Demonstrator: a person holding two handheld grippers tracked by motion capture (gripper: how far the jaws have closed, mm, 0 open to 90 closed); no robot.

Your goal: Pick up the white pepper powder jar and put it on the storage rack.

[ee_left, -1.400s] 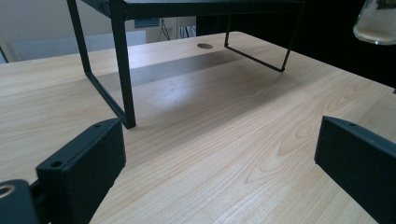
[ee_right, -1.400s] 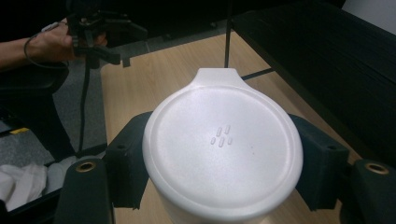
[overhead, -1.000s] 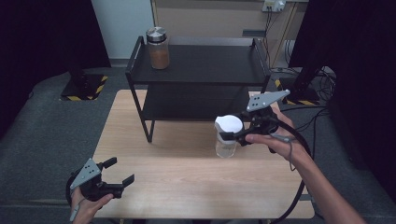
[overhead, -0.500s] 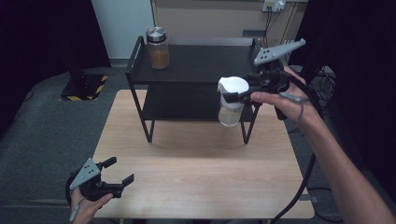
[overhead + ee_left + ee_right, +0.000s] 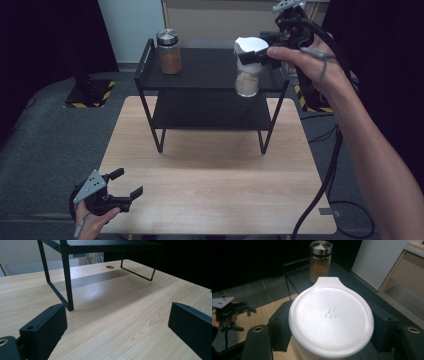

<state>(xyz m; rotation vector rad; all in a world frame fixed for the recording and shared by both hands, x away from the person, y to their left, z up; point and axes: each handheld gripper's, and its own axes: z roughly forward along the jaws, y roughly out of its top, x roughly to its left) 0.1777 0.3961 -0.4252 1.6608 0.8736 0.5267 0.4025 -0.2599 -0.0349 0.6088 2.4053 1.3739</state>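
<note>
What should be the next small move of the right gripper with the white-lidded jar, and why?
Probably carry the white-lidded jar a little forward over the top shelf and lower it onto a bare spot. The right gripper is shut on the jar just under its lid and holds it in the air at the shelf's right end, apart from the steel-lidded jar standing at the left end.

Glossy white plastic lid (image 5: 331,319), matt wood table (image 5: 210,190)

light: bright overhead | surroundings: dark | shadow: soft under shelf (image 5: 210,75) | blur: slight
</note>
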